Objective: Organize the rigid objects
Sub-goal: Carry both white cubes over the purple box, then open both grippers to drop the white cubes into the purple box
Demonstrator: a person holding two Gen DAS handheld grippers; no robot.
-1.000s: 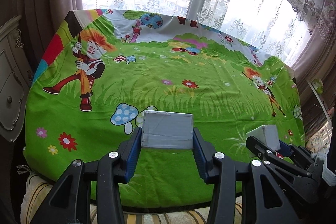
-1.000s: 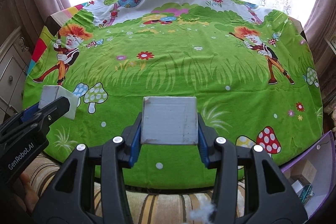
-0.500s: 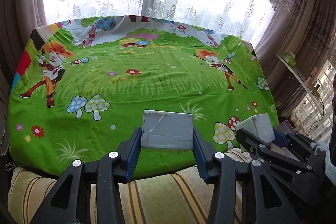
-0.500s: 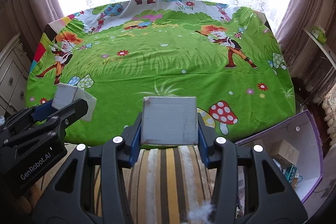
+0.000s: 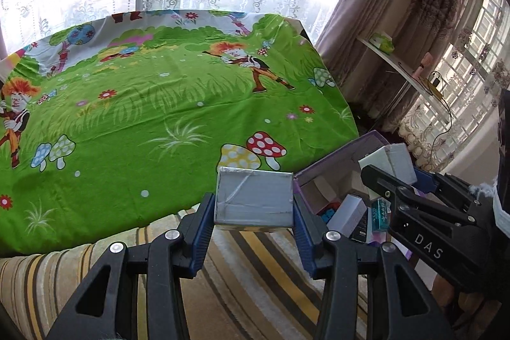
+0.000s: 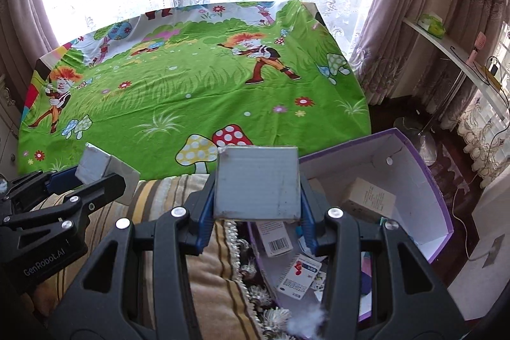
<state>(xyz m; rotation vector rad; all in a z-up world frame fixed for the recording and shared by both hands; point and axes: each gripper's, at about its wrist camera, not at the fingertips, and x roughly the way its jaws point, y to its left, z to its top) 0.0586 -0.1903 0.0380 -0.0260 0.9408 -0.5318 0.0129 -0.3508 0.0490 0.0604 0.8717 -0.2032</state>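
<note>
2 claws, 2 grey boxes, 1 purple bin.
Your left claw (image 5: 254,206) grips 1 taped grey box (image 5: 254,199) over the striped cushion (image 5: 242,270); right claw (image 6: 257,187) clamps the 2nd grey box (image 6: 257,182) at the rim of the purple bin (image 6: 427,177), w/ several small cartons inside. Green tabletop (image 6: 191,91) behind.

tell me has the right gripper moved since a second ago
Yes. The right gripper, shut on a grey box, has swung right, off the green tablecloth toward the purple bin.
</note>
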